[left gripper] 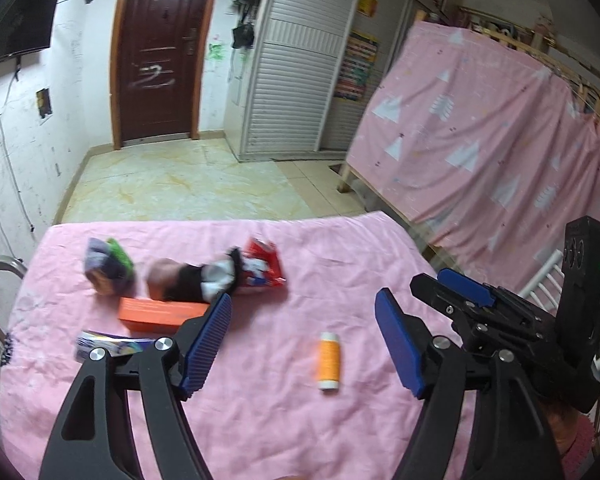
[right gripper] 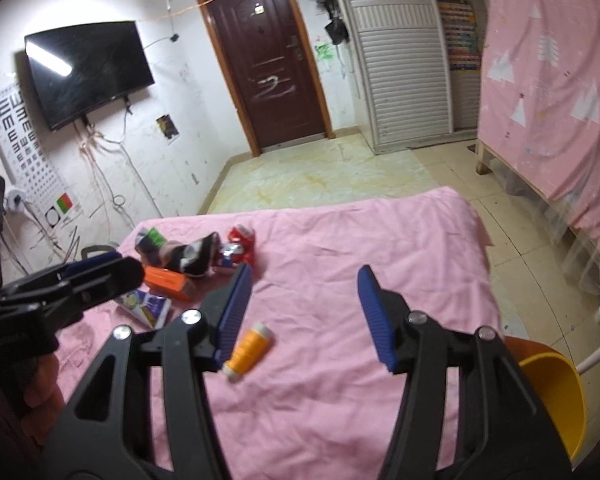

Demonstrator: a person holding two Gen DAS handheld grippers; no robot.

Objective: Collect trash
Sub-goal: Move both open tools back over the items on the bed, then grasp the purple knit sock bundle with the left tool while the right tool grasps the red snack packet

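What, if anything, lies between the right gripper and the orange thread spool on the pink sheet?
Nothing visible. The right gripper is open above the pink sheet, and the orange thread spool lies alone beside its left finger.

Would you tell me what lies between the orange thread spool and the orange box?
Only bare pink sheet separates the orange thread spool from the orange box; in both wrist views, a finger of the viewing hand-held gripper overlaps that stretch.

A plain pink sheet [left gripper: 260, 420] carries an orange spool [left gripper: 328, 361] with white ends, an orange box [left gripper: 156, 314], a red wrapper [left gripper: 265, 266] and a green-and-purple packet [left gripper: 108, 266].
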